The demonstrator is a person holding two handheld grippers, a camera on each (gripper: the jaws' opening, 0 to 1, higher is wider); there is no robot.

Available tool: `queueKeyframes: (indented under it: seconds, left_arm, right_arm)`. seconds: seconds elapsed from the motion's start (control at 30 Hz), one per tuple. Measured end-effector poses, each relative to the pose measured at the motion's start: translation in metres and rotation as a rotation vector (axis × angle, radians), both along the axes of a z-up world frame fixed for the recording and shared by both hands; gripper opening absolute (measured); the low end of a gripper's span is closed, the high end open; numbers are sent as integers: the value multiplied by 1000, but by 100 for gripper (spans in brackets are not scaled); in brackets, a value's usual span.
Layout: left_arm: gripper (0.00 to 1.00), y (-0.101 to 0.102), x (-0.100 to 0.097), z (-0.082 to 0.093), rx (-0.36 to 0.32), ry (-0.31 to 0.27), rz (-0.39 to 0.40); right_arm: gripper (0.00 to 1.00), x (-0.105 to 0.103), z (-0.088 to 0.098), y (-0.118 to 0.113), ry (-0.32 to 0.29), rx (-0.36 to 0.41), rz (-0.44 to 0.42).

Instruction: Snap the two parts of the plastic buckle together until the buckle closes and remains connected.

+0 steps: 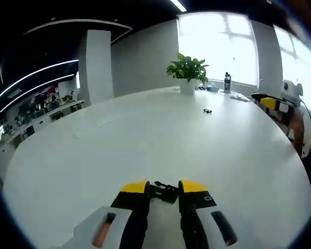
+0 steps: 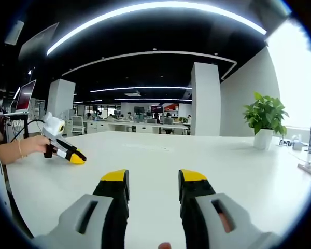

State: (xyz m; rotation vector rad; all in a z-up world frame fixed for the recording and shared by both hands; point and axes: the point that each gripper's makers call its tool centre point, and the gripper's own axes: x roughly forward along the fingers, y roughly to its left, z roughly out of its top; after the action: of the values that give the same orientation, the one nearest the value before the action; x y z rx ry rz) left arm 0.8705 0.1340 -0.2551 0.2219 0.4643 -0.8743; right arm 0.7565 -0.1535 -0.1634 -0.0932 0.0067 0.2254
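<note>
1. So, left gripper view: the left gripper sits low on the white table, jaws a little apart, with a black buckle part lying between the yellow tips. Can't tell if the tips actually pinch it or just flank it.
2. Same view: a second small black buckle piece lies well away, toward the potted plant and a dark bottle near the bright window. The right gripper pokes in at the right edge.
3. Right gripper view: the right gripper has jaws wide apart, holding nothing, over bare tabletop.
4. Here a hand holds the left gripper at the left. Behind are an open office with a white pillar, ceiling light strips, and the plant.
</note>
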Motion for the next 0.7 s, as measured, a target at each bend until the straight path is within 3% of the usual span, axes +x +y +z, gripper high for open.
queueKeyframes:
  seconds: [0.1, 0.13, 0.17, 0.2, 0.3, 0.43, 0.57, 0.7]
  left_arm:
    - [21, 1, -4, 1, 16, -24, -28]
    - [12, 1, -5, 0, 24, -32, -41]
    - [3, -2, -5, 7, 25, -90, -88]
    - [1, 1, -9, 9, 4, -78, -73]
    - [3, 4, -10, 11, -34, -55, -50]
    - [4, 7, -9, 5, -14, -48, -41]
    - [15, 6, -7, 4, -16, -43, -34]
    - [16, 3, 0, 6, -16, -54, -44]
  right_arm:
    - [39, 0, 0, 0, 0, 0, 2]
    - [39, 0, 0, 1, 0, -1, 3]
    - [39, 0, 0, 1, 0, -1, 3]
    - [39, 0, 0, 1, 1, -2, 4]
    - [39, 0, -1, 2, 2, -1, 3]
    - [39, 0, -2, 3, 4, -1, 7]
    - [39, 0, -1, 2, 3, -1, 5]
    - [39, 0, -1, 2, 3, -2, 4]
